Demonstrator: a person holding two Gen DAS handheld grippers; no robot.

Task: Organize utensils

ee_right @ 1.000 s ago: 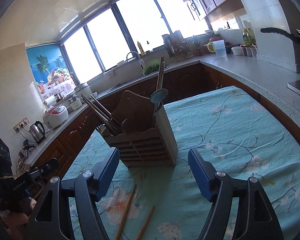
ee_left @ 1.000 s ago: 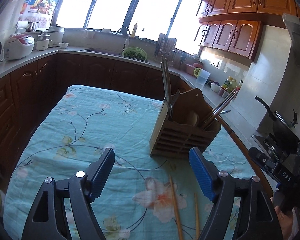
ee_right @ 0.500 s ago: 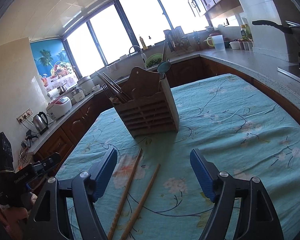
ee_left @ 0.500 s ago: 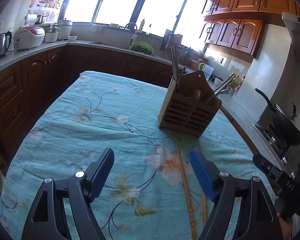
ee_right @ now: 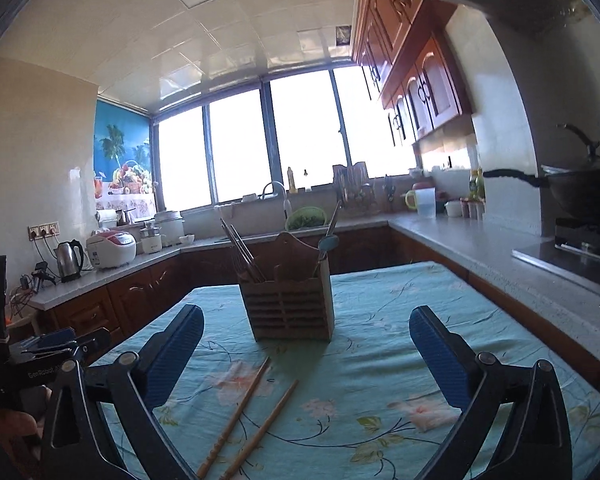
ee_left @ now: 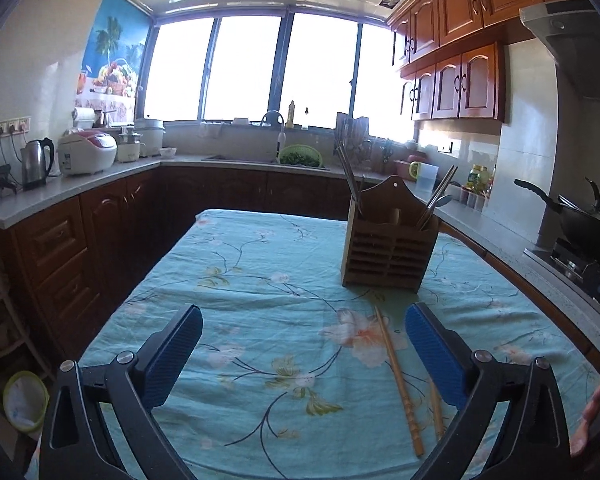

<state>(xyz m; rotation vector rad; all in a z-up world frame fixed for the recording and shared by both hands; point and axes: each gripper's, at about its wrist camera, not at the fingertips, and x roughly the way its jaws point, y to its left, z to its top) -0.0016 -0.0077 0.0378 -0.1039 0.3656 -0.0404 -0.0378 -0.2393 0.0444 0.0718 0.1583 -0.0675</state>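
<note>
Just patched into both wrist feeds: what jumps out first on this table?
A slatted wooden utensil holder stands upright mid-table on the floral turquoise cloth, with metal chopsticks and a spoon sticking out. Two wooden chopsticks lie loose on the cloth in front of it. Both tools, left and right, are wide open and empty.

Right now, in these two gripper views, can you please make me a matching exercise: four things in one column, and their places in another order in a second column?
Things:
1. wooden chopsticks
2. wooden utensil holder
3. kettle
4. wok

Places:
a. on the stove
b. lying flat on the tablecloth
c. on the counter beside the rice cooker
d. standing upright on the table, utensils inside

Pairs: 1-b, 2-d, 3-c, 4-a
</note>
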